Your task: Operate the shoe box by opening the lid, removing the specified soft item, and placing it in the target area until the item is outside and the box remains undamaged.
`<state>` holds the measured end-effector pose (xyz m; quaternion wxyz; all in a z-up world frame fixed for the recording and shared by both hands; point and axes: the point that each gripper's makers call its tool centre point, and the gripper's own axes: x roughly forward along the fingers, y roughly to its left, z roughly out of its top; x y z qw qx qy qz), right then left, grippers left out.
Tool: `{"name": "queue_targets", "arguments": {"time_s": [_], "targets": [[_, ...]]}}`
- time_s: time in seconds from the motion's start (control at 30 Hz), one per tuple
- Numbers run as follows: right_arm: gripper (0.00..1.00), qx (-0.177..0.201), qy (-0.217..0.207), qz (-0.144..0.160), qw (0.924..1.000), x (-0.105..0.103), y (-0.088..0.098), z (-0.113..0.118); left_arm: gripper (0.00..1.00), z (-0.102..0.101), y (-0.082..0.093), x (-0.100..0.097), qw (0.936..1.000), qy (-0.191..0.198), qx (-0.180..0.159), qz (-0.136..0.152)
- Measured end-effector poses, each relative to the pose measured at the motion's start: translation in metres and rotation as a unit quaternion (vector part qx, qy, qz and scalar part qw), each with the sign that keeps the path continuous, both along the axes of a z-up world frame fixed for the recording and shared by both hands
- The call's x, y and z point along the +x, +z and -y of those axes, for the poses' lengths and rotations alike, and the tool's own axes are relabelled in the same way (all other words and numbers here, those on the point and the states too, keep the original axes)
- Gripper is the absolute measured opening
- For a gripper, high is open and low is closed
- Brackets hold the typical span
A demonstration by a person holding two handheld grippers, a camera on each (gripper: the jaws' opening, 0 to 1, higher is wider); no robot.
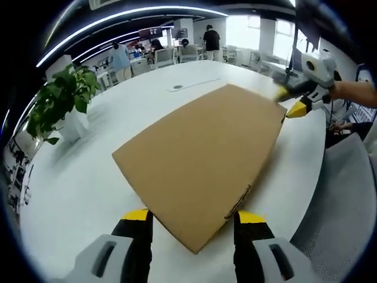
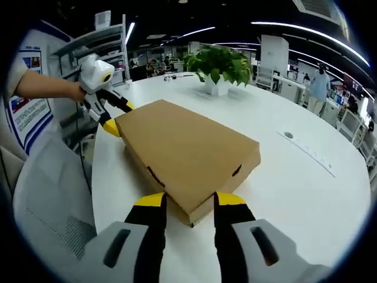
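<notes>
White table (image 1: 82,188), closed shoe box (image 1: 203,162) flat on it, plant (image 1: 62,100) at 10 o'clock. My left gripper (image 1: 193,217) and right gripper (image 2: 187,200) each straddle a box corner, jaws spread, not clamped.

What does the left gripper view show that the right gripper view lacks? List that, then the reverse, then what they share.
Left gripper view: the right claw at the shoe box's far corner, a round grommet in the table, and a standing person in a dark top.

Right gripper view: the left claw at the far corner, a blue-and-white poster, and a long strip on the table.

Both: the closed shoe box on the white table, the potted plant, a grey chair, and each view's own open claw straddling a near corner.
</notes>
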<state>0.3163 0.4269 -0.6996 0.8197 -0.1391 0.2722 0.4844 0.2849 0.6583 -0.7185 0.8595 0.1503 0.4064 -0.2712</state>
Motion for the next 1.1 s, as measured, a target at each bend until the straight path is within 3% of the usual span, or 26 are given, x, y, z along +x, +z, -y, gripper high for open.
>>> {"name": "queue_targets", "arguments": {"time_s": [0.3, 0.7, 1.1], "targets": [[0.26, 0.003, 0.003, 0.002, 1.0, -0.015, 0.0, -0.009, 0.55, -0.011, -0.001, -0.002, 0.9999, -0.014, 0.01, 0.001], [0.24, 0.015, 0.01, 0.001, 0.9998, -0.04, 0.0, -0.022, 0.49, -0.029, -0.003, -0.011, 0.9996, 0.027, 0.003, 0.006], [0.24, 0.033, -0.007, 0.002, 0.9994, -0.054, -0.001, -0.023, 0.47, -0.031, -0.004, -0.018, 0.9989, 0.045, -0.005, 0.01]]}}
